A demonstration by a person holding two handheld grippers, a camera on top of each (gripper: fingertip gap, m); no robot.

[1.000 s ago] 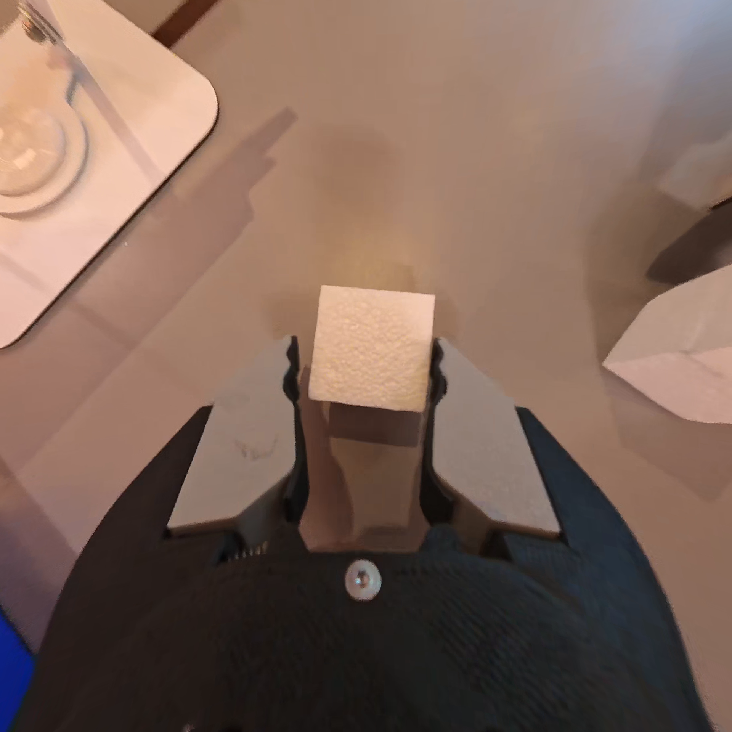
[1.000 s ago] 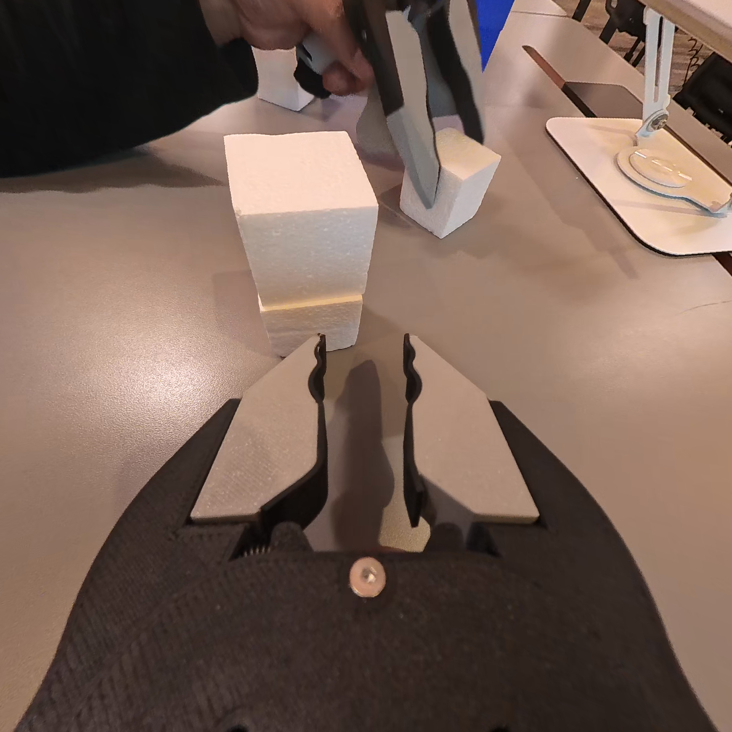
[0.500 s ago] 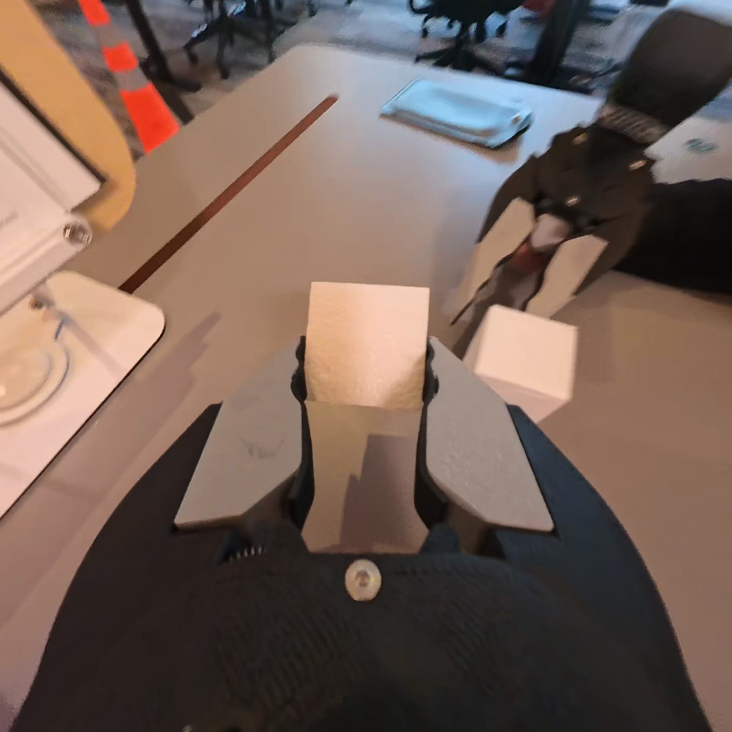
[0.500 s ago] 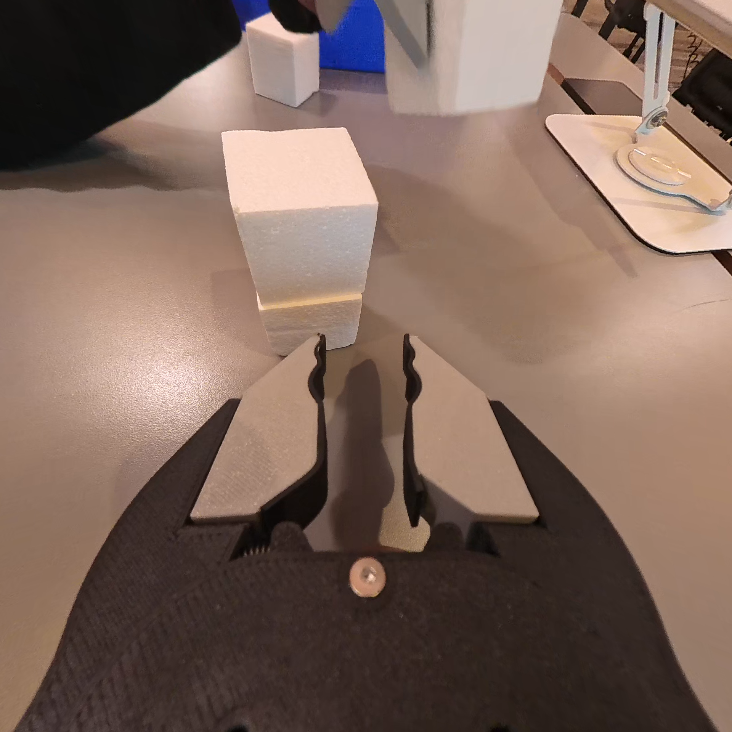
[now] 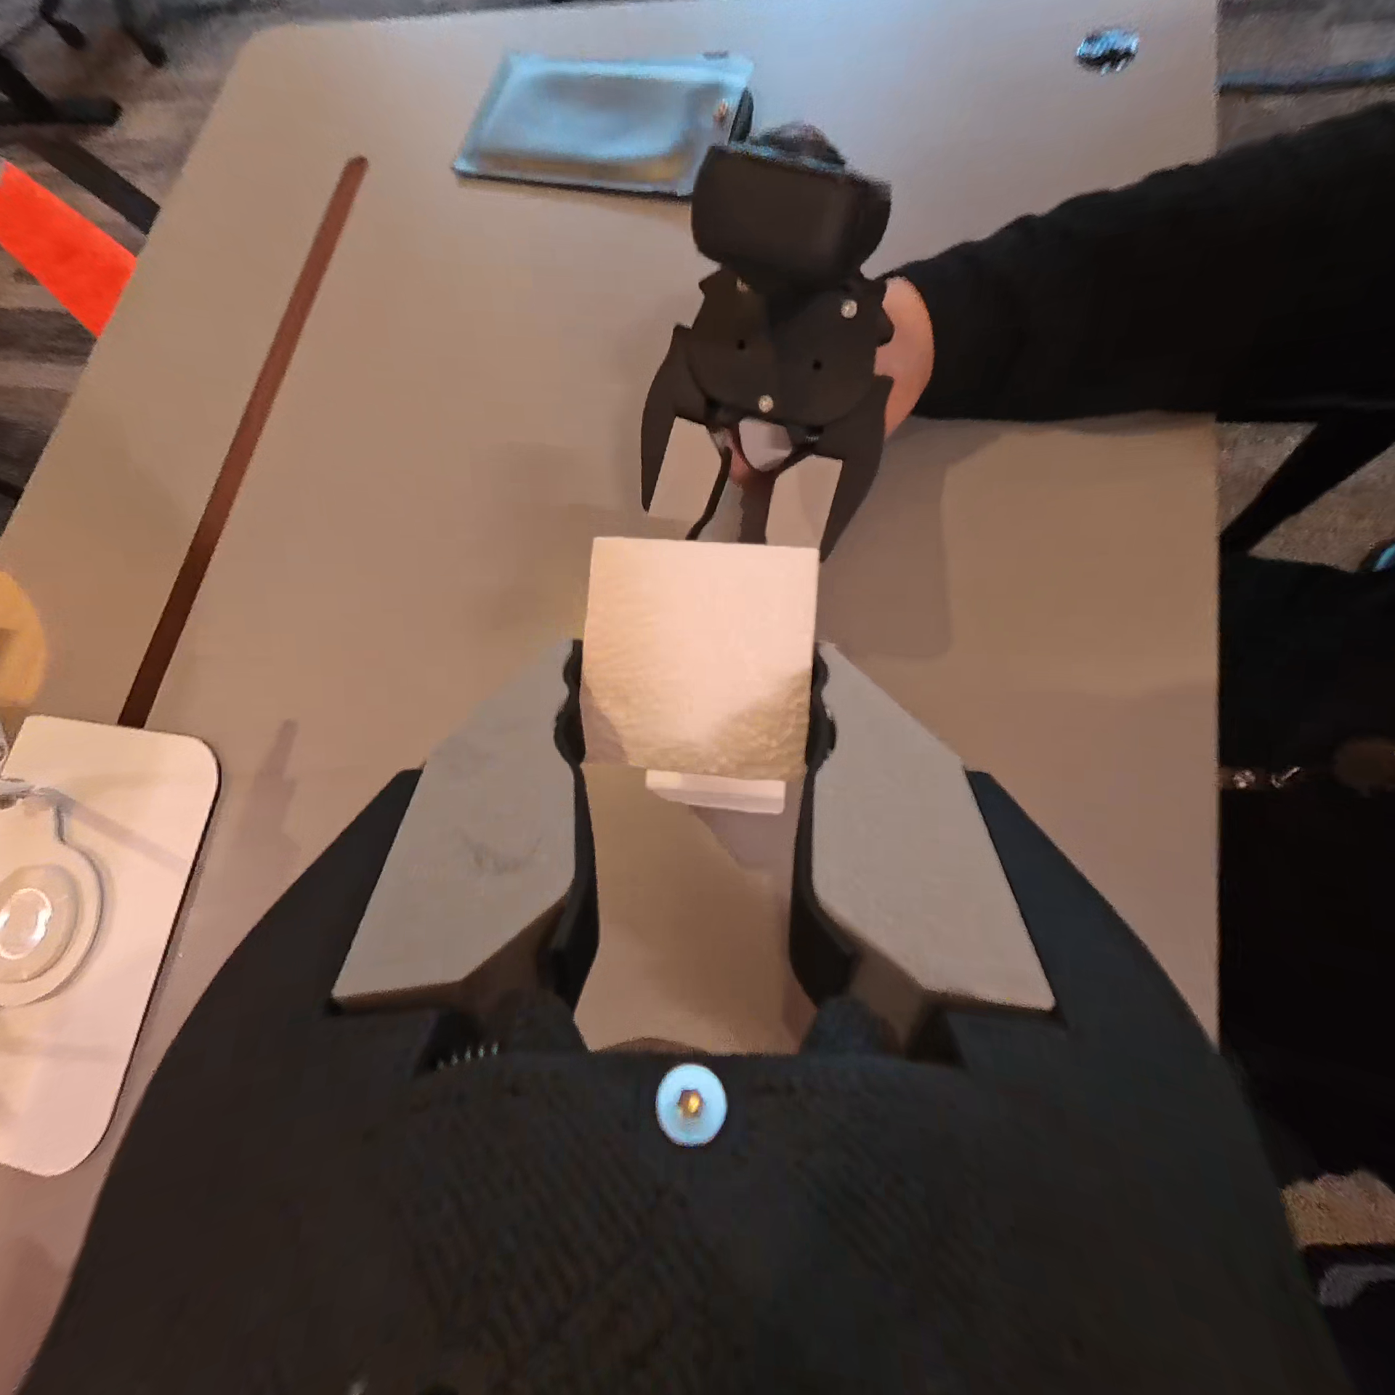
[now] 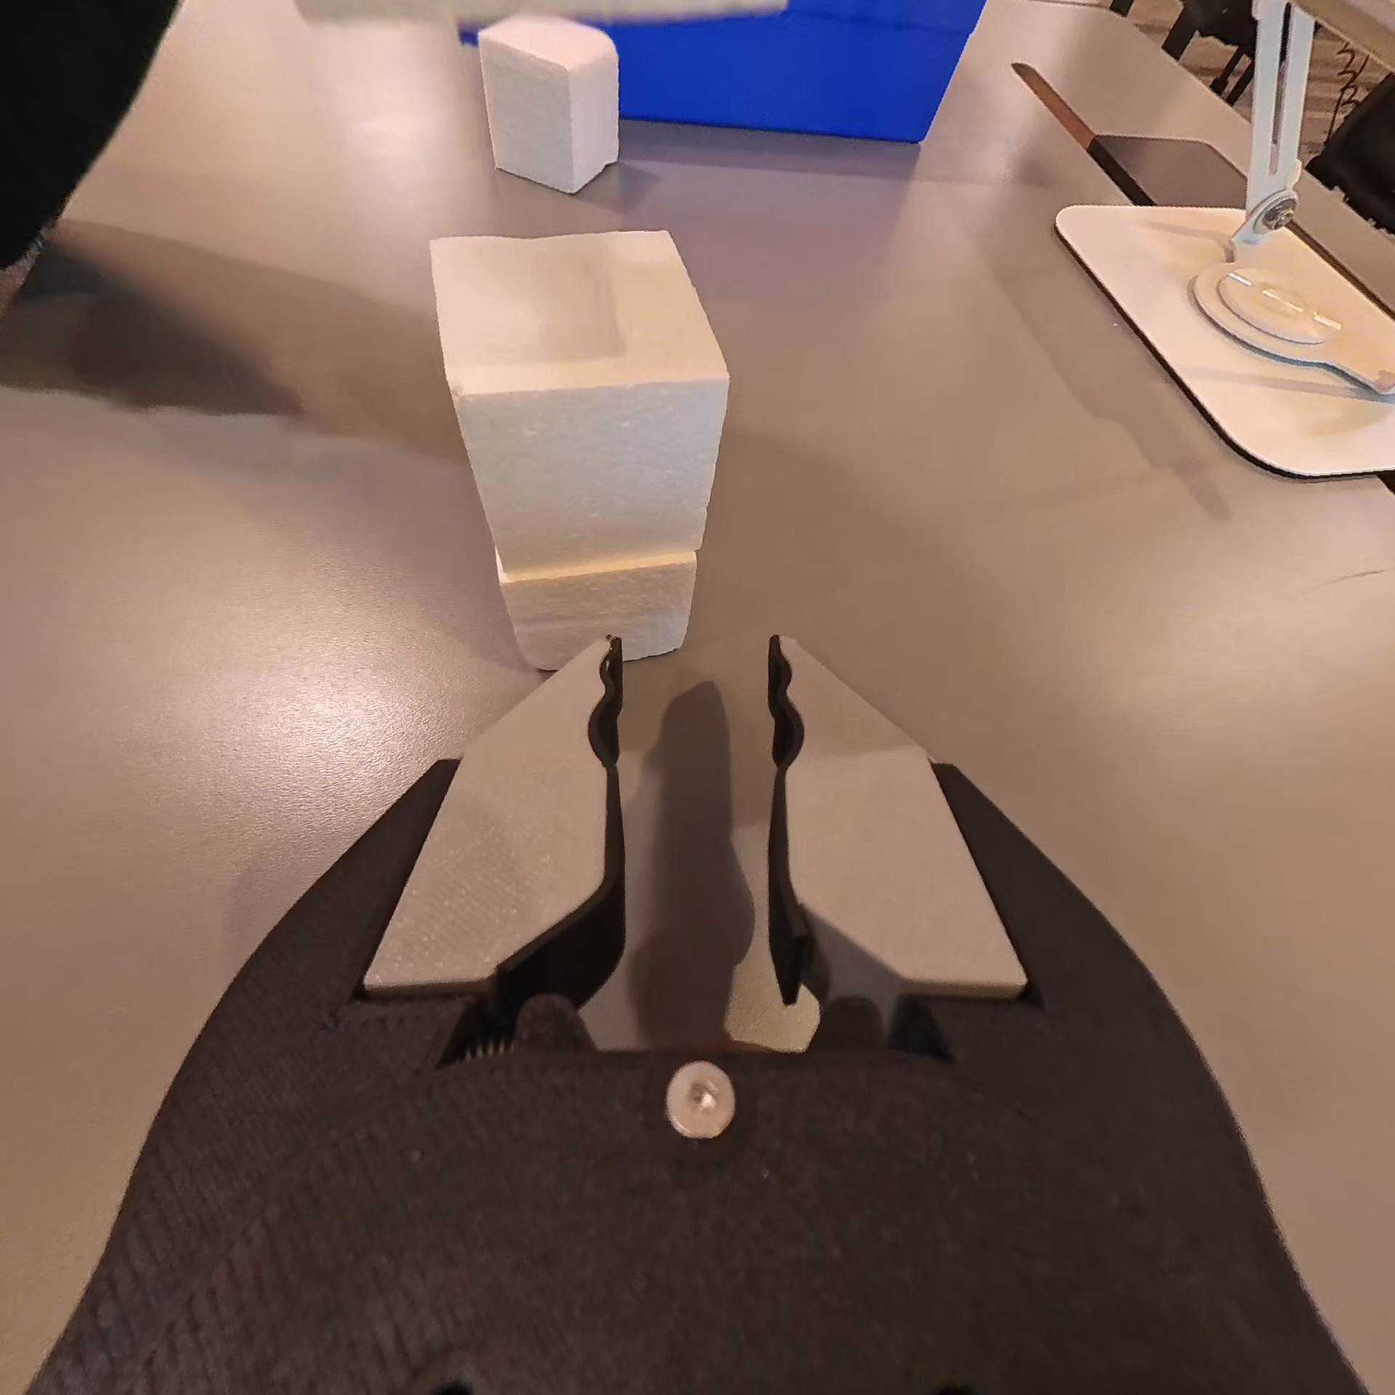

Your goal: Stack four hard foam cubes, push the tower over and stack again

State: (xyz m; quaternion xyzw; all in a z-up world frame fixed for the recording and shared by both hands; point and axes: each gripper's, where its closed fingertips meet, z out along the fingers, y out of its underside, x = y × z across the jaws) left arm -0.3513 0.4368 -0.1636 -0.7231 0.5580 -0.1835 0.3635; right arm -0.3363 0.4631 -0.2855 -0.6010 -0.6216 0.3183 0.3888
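On a grey desk [image 5: 423,453], our left tool [image 5: 698,709] clamps a white foam cube [image 5: 702,657] by its flat sides above the stack; it is likely light, stiff and dentable. The right view alone shows the two-cube stack [image 6: 589,468], a spare cube [image 6: 551,113] and our right tool [image 6: 694,664], parted and empty.

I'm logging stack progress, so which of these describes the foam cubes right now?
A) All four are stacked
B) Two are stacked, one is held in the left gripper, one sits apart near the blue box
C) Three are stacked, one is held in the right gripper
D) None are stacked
B: the right wrist view shows a two-cube stack and a loose cube by the blue box, while the left gripper clamps a held cube.
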